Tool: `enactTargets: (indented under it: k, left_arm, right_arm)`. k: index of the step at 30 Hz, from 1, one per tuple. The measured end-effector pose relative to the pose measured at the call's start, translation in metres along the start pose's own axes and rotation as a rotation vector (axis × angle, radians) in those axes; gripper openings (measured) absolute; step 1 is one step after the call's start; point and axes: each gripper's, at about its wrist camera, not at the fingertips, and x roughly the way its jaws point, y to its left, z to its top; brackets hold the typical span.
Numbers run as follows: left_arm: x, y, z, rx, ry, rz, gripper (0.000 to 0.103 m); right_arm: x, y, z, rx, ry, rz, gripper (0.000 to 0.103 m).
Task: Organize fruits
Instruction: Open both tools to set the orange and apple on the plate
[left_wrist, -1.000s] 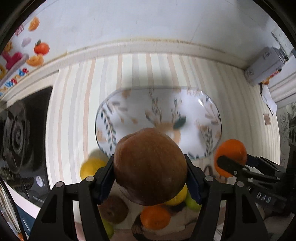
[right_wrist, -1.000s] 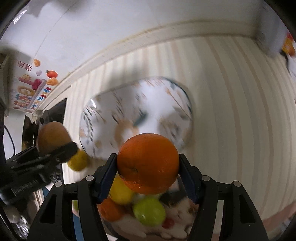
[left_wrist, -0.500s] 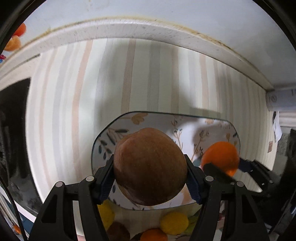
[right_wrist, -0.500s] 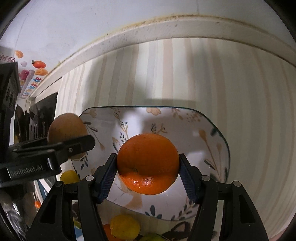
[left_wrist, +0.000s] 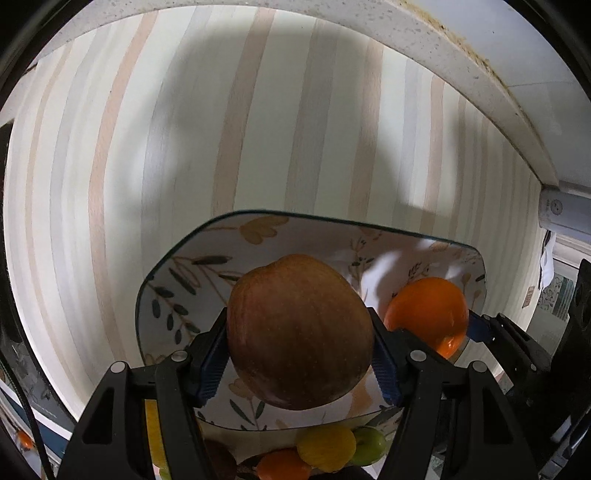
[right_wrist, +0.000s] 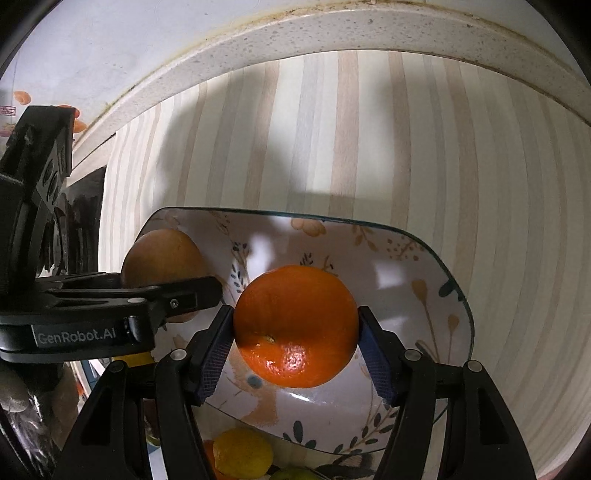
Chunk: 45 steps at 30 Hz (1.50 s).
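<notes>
My left gripper (left_wrist: 300, 350) is shut on a brownish-red apple (left_wrist: 299, 328) and holds it over the left part of a floral plate (left_wrist: 177, 295). My right gripper (right_wrist: 295, 345) is shut on an orange (right_wrist: 295, 325) over the same plate (right_wrist: 424, 295). In the left wrist view the orange (left_wrist: 424, 314) shows to the right of the apple, in the right gripper's fingers. In the right wrist view the apple (right_wrist: 162, 258) shows at the left, in the left gripper (right_wrist: 173, 295). Whether either fruit touches the plate cannot be told.
The plate lies on a striped countertop (left_wrist: 258, 129) with a speckled raised rim (right_wrist: 332, 33) behind it. Loose fruit lies in front of the plate: a lemon (left_wrist: 325, 446), a green fruit (left_wrist: 369, 445), an orange (left_wrist: 284, 467). A black stove (right_wrist: 81, 221) is at the left.
Both grippers have moved forward and down with their fruit. From above the loose fruit pile they now stand low over the plate, which looks much larger and closer.
</notes>
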Motion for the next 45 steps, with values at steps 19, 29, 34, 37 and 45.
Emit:
enactTargets:
  k: [19, 29, 34, 37, 45]
  left_arm:
    - [-0.039, -0.007, -0.024, 0.013, -0.131, 0.062, 0.087]
    - [-0.081, -0.01, -0.087, 0.055, -0.362, 0.266, 0.087]
    - [-0.099, -0.002, -0.119, 0.082, -0.433, 0.302, 0.087]
    - [-0.101, -0.005, -0.142, 0.088, -0.475, 0.32, 0.087]
    - [-0.108, -0.012, -0.19, 0.092, -0.561, 0.309, 0.087]
  right_arm:
    - [-0.036, 0.005, -0.021, 0.013, -0.066, -0.114, 0.092]
    - [-0.072, 0.0, -0.077, 0.042, -0.16, -0.23, 0.092]
    - [-0.085, 0.01, -0.106, 0.037, -0.201, -0.249, 0.092]
    - [-0.097, 0.017, -0.127, 0.03, -0.228, -0.259, 0.092]
    - [-0.135, 0.041, -0.176, 0.025, -0.325, -0.256, 0.092]
